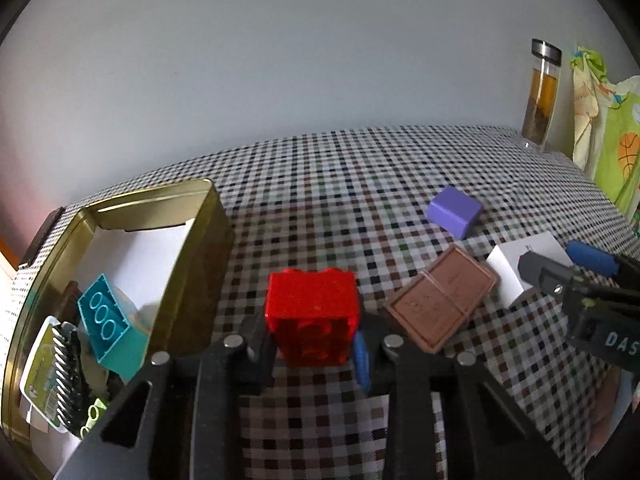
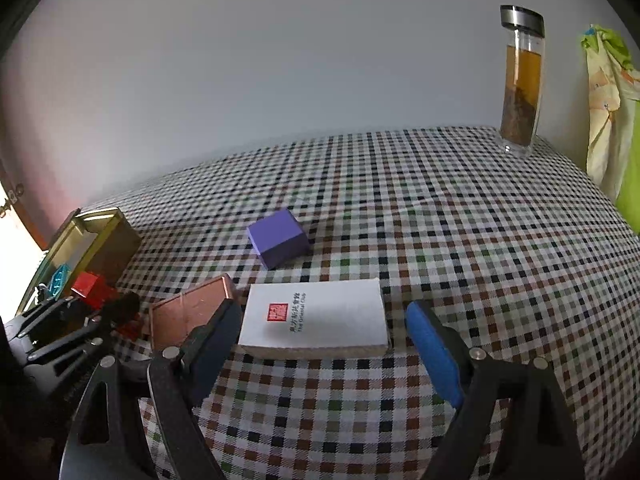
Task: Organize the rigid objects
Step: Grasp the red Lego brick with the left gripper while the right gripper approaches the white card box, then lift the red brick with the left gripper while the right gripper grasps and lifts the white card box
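Note:
My left gripper (image 1: 314, 346) is shut on a red toy brick (image 1: 312, 316), next to the gold tin (image 1: 208, 240). The tin holds a teal brick (image 1: 108, 320), a dark spiral item and a small green packet. A brown flat case (image 1: 442, 302) lies right of the red brick. My right gripper (image 2: 320, 340) is open, its fingers on either side of a white box (image 2: 316, 320) with a red stamp; whether they touch it I cannot tell. A purple box (image 2: 278, 238) lies beyond it. The left gripper with the red brick (image 2: 90, 286) shows at the far left in the right wrist view.
A checkered cloth (image 2: 460, 240) covers the table. A tall glass bottle (image 2: 522, 80) with amber liquid stands at the back right by the wall. A green and yellow cloth (image 2: 612, 112) hangs at the right edge.

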